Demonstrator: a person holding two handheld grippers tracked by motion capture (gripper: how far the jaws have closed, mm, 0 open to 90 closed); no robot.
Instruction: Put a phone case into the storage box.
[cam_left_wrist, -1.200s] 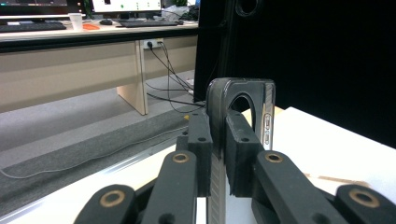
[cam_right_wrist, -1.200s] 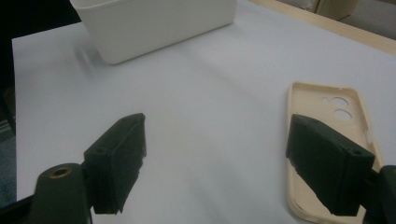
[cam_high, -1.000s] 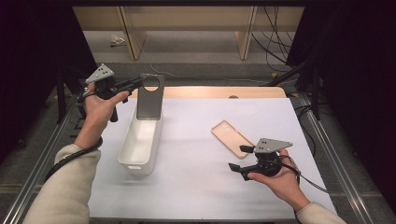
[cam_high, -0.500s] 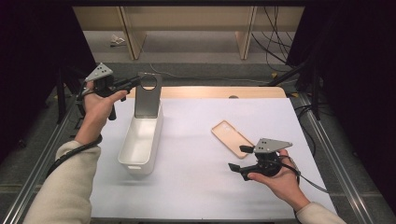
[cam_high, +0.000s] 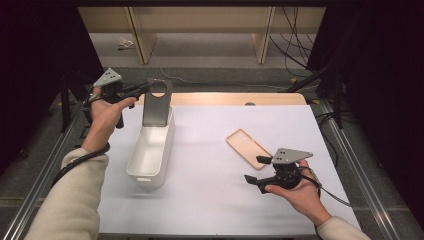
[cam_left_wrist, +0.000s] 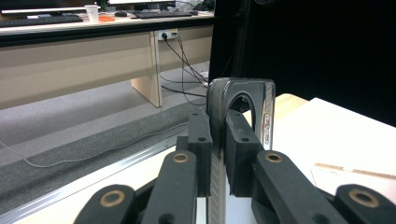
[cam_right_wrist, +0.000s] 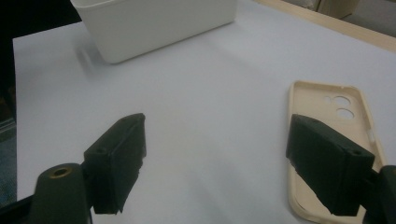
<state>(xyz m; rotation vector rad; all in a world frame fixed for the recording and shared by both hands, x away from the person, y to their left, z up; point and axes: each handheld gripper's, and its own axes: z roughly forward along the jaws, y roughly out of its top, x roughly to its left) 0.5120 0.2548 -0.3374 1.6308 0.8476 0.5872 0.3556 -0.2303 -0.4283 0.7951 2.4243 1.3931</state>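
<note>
At the near right of the white tabletop (cam_high: 210, 200), the right tongs (cam_high: 255, 175) are resting low in the person's right hand (cam_high: 297, 192), their jaws standing wide apart with nothing between them. In the right gripper view the right-hand jaw is overlapping the near end of a flat beige plastic phone case (cam_right_wrist: 336, 135), which is lying open side up on the tabletop just beyond the tongs, its camera holes at the far end. Farther left, a long white plastic bin (cam_high: 150, 150) is sitting on the tabletop with its length running near to far. Over its far end, the left tongs (cam_high: 145, 89), carried in the left hand (cam_high: 107, 112), are clamped on the upper edge of a dark grey phone case with a round camera cutout (cam_high: 156, 102). This case is hanging upright, its lower end dipping inside the bin's far end. In the left gripper view the pads (cam_left_wrist: 240, 154) are pressing on both of its faces.
</note>
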